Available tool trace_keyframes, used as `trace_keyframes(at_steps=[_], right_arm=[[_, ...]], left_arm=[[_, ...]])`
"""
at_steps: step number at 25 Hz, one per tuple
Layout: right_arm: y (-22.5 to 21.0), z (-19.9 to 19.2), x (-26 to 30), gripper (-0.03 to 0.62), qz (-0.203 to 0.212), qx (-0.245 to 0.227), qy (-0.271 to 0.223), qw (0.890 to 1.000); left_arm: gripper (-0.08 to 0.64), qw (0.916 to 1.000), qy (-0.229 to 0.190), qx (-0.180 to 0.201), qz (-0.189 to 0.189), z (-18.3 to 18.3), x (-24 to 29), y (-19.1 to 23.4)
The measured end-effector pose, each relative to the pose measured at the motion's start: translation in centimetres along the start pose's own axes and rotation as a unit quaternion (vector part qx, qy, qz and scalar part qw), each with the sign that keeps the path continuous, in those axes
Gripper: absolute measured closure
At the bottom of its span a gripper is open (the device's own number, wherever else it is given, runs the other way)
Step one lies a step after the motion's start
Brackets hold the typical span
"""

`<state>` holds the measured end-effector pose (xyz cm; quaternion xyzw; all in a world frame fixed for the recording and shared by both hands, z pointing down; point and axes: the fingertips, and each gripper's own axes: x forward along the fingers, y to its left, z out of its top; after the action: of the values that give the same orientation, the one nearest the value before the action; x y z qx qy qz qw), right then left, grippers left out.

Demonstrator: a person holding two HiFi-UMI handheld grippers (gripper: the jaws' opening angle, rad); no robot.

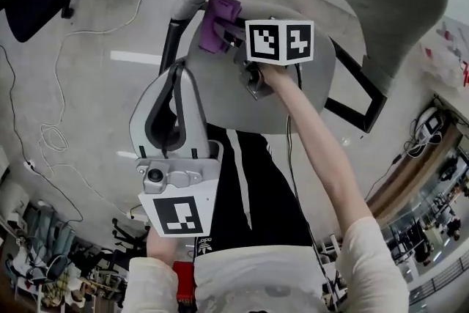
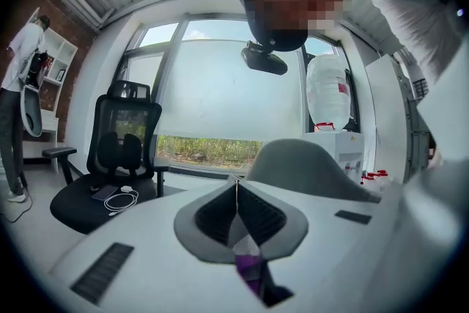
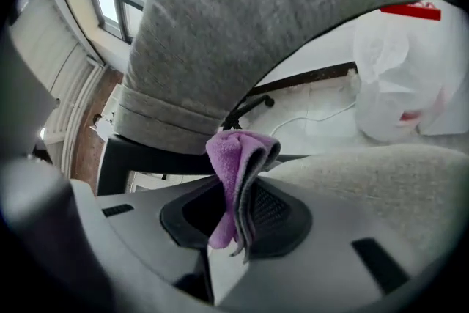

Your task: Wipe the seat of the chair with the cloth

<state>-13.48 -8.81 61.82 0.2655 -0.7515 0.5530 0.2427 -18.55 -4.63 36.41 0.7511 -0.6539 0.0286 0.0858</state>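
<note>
The cloth [image 3: 236, 161] is soft, light and limp, and it folds over itself, so a pinch on the bunched fold suits it. Your right claw [image 3: 238, 223] is clamped on that fold, with the rest standing up past its tips, close over the chair seat [image 3: 381, 179]. Your left claw [image 2: 236, 194] is closed on nothing, well apart from the seat.

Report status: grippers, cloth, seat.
Right gripper shut on purple cloth, at rear of chair seat. Left gripper shut, empty, held back. Nothing in the way.

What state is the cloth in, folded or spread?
Folded: the purple cloth stands doubled over in layers, pinched between the right tongs.
</note>
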Motion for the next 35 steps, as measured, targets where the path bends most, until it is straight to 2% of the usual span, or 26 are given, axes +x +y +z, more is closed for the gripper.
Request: trace_keyframes(at_steps=[6,16,28,35], right_arm=[[-1.4,-2.0,3.0,0.505,-0.025,0.000,0.049,0.998],[-3.8,-2.2,2.2,0.505,-0.057,-0.024,0.067,0.996],[-11.7,-3.9,-6.5,0.505,-0.134,-0.005,0.065,0.989],[-17.1,-4.6,-12.8,0.505,-0.222,-0.006,0.087,0.971]], left_arm=[[0.546,1.0000,0.003,0.000,-0.008,-0.2,0.0,-0.6],[0.546,0.9998,0.011,0.004,-0.018,-0.7,0.3,-1.8],[0.546,0.9993,0.014,0.010,-0.032,-1.0,0.4,-2.8],[0.546,0.9988,0.015,0.010,-0.044,-0.9,0.9,-3.6]])
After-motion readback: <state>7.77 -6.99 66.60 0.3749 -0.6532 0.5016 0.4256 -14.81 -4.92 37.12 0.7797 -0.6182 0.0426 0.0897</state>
